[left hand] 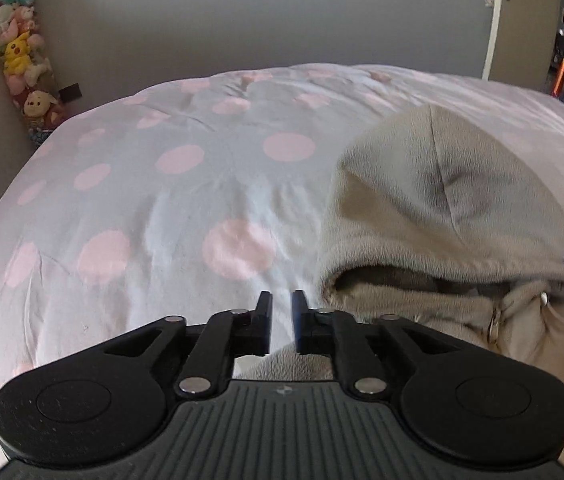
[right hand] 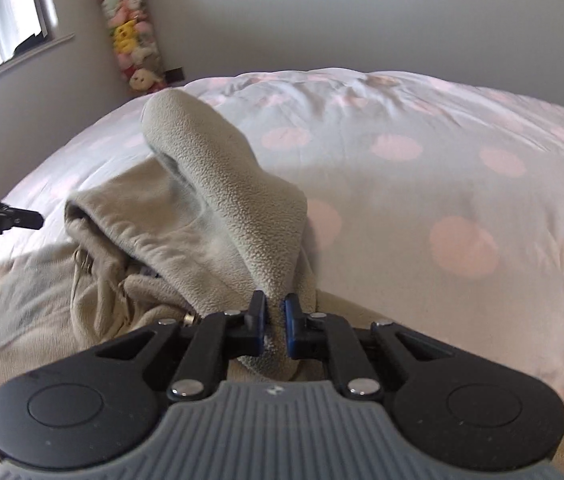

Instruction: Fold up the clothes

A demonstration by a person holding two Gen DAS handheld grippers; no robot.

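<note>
left gripper [left hand: 282, 322]: fingers narrow, a slim gap between them, nothing pinched; bedcover shows through the gap. the beige fleece hoodie [left hand: 442, 208] lies just right of the fingers, and a strip of its fabric sits under the finger bases at the near edge. hood mouth opens toward the near side, close to the right finger.

right gripper [right hand: 275, 326]: fingers narrow and clamped on a fold of the hoodie [right hand: 217, 184]; the fleece passes between the blue-edged pads and bulges out below them. from the grip the hood rises up and away to the far left, standing as a tall rounded lobe. rest of the garment is spread near left, flat on the bed.

materials: hoodie is thick pile fleece, pebbled nap, soft rounded folds; a metal zipper pull [left hand: 493, 322] and a metal eyelet sit at the collar. bedcover [left hand: 169, 208] is pale grey, smooth with light creases, large pink dots. stuffed toys [left hand: 21, 56] stacked in a column in the far left corner. the left gripper's tip [right hand: 21, 218] shows at the left edge of the right wrist view, apart from the hood.
</note>
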